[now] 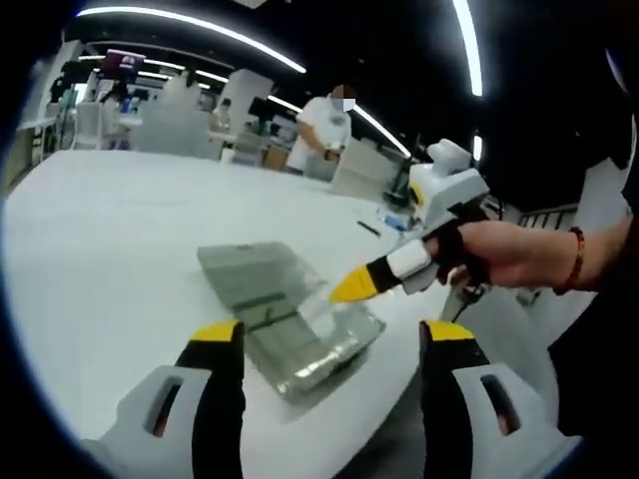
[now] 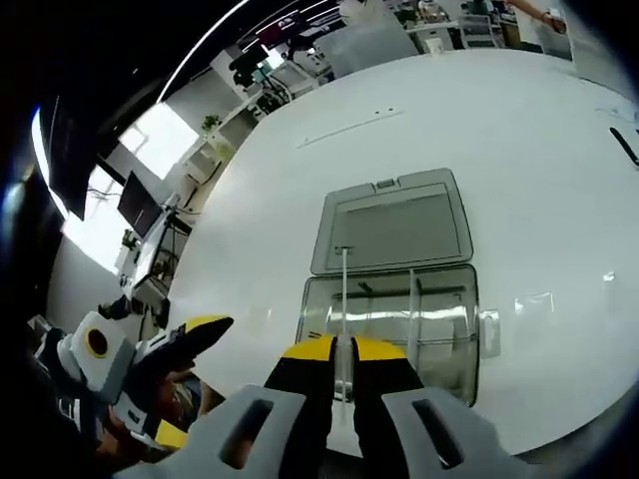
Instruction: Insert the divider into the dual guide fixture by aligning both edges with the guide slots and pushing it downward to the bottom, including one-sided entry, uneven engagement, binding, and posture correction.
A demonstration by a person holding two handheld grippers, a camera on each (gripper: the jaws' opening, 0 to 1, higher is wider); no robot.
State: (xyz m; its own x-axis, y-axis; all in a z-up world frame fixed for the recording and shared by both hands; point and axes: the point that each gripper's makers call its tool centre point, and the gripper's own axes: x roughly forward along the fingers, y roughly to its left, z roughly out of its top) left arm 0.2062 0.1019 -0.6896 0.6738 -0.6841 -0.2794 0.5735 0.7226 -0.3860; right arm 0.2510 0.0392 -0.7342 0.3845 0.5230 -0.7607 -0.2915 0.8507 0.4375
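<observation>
Right gripper (image 2: 342,351): jaws pinched narrow on the divider (image 2: 343,299), a thin clear plate seen edge-on, held by its near end and running straight away from the jaws.

The divider sits over the dual guide fixture (image 2: 399,314), a clear open box with its grey lid (image 2: 394,228) folded flat on the far side. In the right gripper view the divider lines up with the left part of the box, beside an inner partition (image 2: 412,319). Can't tell whether its edges are inside the guide slots or how deep it sits.

Left gripper (image 1: 334,339): jaws spread wide, holding nothing, hovering short of the fixture. In the right gripper view it shows low on the left, off the desk edge.

In the left gripper view the right gripper comes in from the right, held by a hand (image 1: 509,254), with its yellow tip over the box.

Fixture rests on the white desk (image 2: 300,180), close to its near edge. Small dark item (image 2: 624,145) lies toward the desk's far right. A person (image 1: 321,135) in white stands beyond the desk's far edge.
</observation>
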